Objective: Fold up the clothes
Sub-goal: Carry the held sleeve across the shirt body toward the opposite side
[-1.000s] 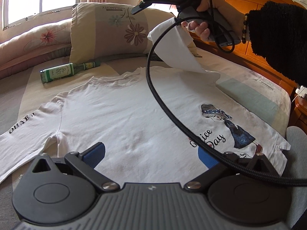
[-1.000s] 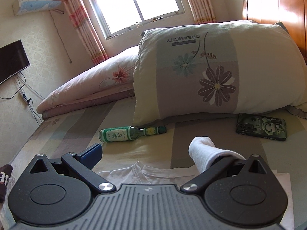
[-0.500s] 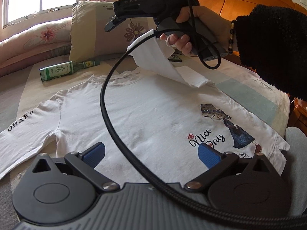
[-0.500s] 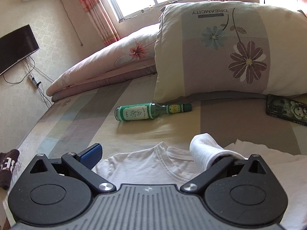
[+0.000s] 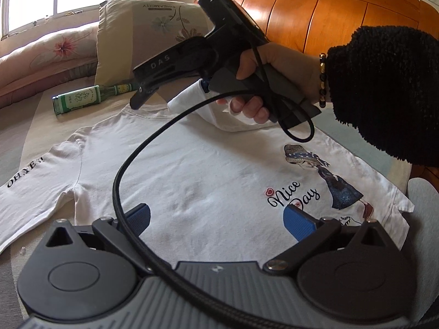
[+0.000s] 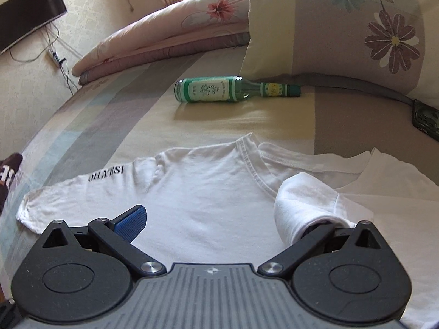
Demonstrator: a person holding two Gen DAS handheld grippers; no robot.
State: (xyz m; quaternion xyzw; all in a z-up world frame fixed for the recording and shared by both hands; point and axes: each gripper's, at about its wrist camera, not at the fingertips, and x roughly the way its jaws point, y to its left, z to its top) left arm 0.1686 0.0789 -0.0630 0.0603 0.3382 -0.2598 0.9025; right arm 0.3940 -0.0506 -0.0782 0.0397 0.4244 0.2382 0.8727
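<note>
A white long-sleeved T-shirt (image 5: pixel 197 170) with a "Nice Day" print lies flat on the bed, collar toward the pillows. My left gripper (image 5: pixel 216 216) hovers open and empty over its lower part. My right gripper (image 6: pixel 216 213) stands open, with the shirt's right sleeve (image 6: pixel 304 205) draped over its right finger and carried across the chest below the collar. From the left wrist view the right gripper's body (image 5: pixel 203 57) and hand are above the collar with the sleeve (image 5: pixel 192 101) hanging under them. The other sleeve, lettered "OH,YES!" (image 6: pixel 104 176), lies spread out.
A green glass bottle (image 6: pixel 230 89) lies on the bedsheet beyond the collar. A flowered pillow (image 6: pixel 356 24) and a folded quilt (image 6: pixel 164 35) lie behind it. A phone (image 6: pixel 425 118) lies at the right. A wooden headboard (image 5: pixel 315 19) stands on the right side.
My right gripper has carried the sleeve leftward and lower, from beside the shirt's right shoulder to over the chest near the collar. My left gripper has stayed in place.
</note>
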